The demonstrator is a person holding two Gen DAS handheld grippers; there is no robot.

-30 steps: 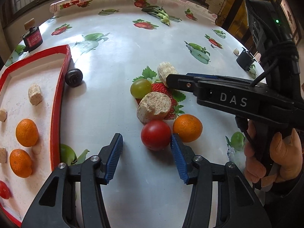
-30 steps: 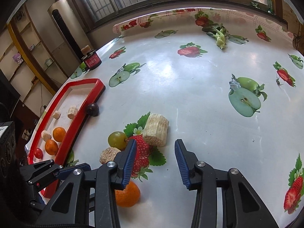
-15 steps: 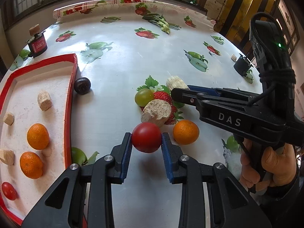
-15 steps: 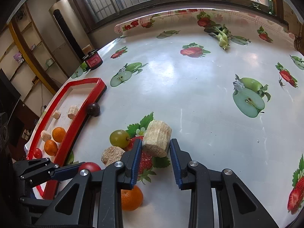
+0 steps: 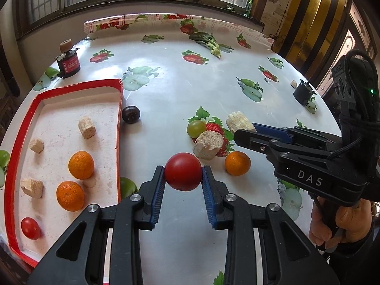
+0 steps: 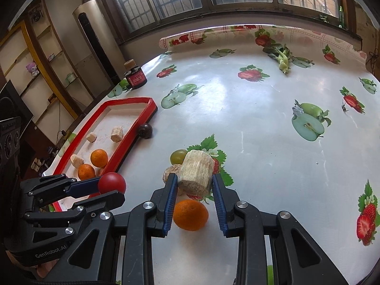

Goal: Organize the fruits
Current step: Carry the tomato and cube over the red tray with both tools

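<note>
While your left gripper (image 5: 183, 175) is clamped on the red tomato (image 5: 183, 174), its blue pads pressing the fruit from both sides and holding it clear of the table (image 5: 190, 87), your right gripper (image 6: 194, 187) is closed tight on the pale fibrous cylinder piece (image 6: 196, 172), which sits squeezed between its fingertips. From the right wrist view, a loose orange (image 6: 190, 214) lies on the tablecloth under your right gripper, and a second cut piece (image 6: 169, 172) and a green grape (image 6: 178, 156) rest just behind the held one on the printed strawberry. The red tray (image 5: 118, 109) stands to the left of your left gripper; inside it lie two oranges (image 5: 81, 164), a small red tomato (image 5: 30, 228) near the close corner, and three pale cut pieces (image 5: 87, 126). A dark plum (image 5: 130, 114) rests on the table just beside the tray's right wall, outside it. A green fruit (image 5: 127, 186) lies against the tray's wall near your left gripper's fingers. Farther back, a dark jar with a red label (image 5: 68, 62) stands near the table's left edge, and a leafy green vegetable (image 5: 209, 44) lies toward the far side. Your right hand (image 5: 342, 223) shows at the lower right of the left wrist view, wrapped around its handle.
</note>
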